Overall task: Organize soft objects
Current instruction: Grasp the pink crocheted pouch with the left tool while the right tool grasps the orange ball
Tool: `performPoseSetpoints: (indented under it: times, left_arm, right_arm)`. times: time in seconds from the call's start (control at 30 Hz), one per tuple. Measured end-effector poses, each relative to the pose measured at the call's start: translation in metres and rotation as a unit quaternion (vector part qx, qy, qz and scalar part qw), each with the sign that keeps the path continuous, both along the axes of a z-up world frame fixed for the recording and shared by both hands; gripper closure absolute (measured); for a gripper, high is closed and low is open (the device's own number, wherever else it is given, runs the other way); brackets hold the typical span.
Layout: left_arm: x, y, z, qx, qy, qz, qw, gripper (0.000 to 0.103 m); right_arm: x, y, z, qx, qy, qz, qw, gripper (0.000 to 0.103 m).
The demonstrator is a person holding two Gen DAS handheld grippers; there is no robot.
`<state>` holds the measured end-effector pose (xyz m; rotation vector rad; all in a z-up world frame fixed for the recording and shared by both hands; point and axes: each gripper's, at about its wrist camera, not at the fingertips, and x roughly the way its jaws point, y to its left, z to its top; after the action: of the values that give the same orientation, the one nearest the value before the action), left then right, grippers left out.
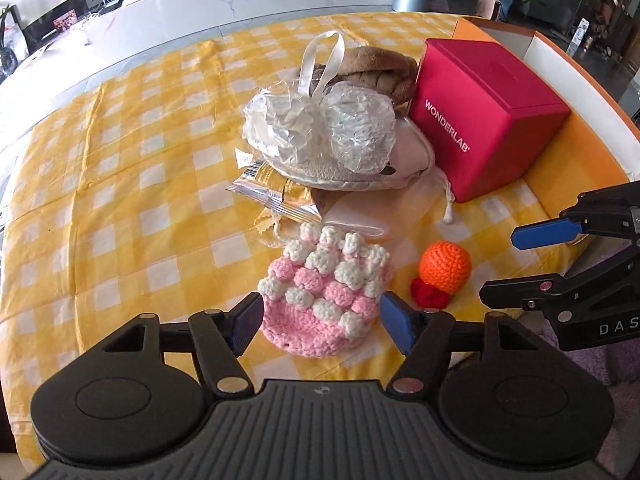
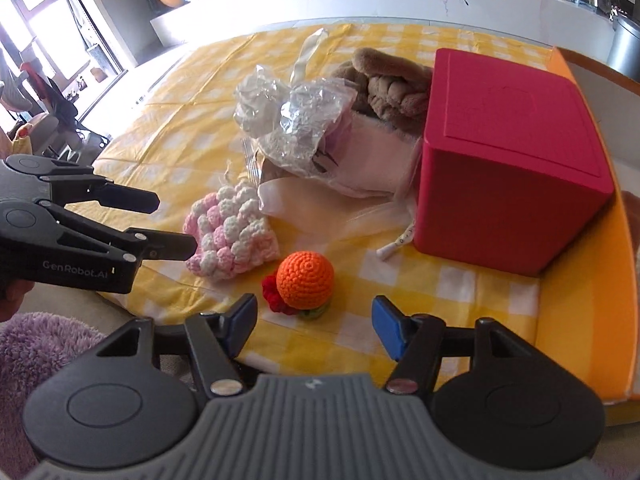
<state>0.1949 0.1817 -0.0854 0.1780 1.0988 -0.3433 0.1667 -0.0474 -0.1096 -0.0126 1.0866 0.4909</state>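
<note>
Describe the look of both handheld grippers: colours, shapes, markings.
The left gripper and the right gripper match: black linkage arms with silver pivot screws, blue ribbed fingertip pads, round black side housings and a grey ridged body. The left carries white "GenRobot.AI" lettering; the right shows "DAS". No cables visible.

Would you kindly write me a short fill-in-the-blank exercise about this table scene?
1. The left gripper is open around the pink and ____ crochet pouch.
2. The box reads WONDERLAB and is ____ in colour.
3. The right gripper is open just short of the ____ crochet ball.
4. The tablecloth is checked white and ____.

Missing words: white; red; orange; yellow
</note>
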Motion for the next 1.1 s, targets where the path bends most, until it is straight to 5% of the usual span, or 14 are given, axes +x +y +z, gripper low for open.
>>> performPoseSetpoints:
  times: [0.37,0.57,0.67,1.03,1.1]
  left_arm:
    - [0.034,0.008,-0.038,-0.021,0.035,-0.034,0.9986,0.017]
    - [0.037,0.009,-0.047,-0.037,0.052,-0.036,0.9973,0.014]
    - [0.040,0.006,-0.050,-0.038,0.062,-0.036,0.9967,0.022]
    - [0.030,-0.008,-0.036,-0.008,0.057,-0.035,0.9977,0.061]
    - [0.025,-0.010,-0.028,-0.003,0.051,-0.035,0.9981,0.079]
  right_arm:
    - [0.031,0.027,-0.031,-0.028,0.035,0.012,0.999,0.041]
    - [0.034,0.030,-0.039,-0.009,0.052,0.020,0.998,0.054]
    - [0.035,0.033,-0.041,0.001,0.062,0.024,0.998,0.062]
    - [0.031,0.041,-0.035,-0.015,0.052,0.029,0.998,0.063]
    - [0.030,0.039,-0.031,-0.015,0.049,0.029,0.998,0.063]
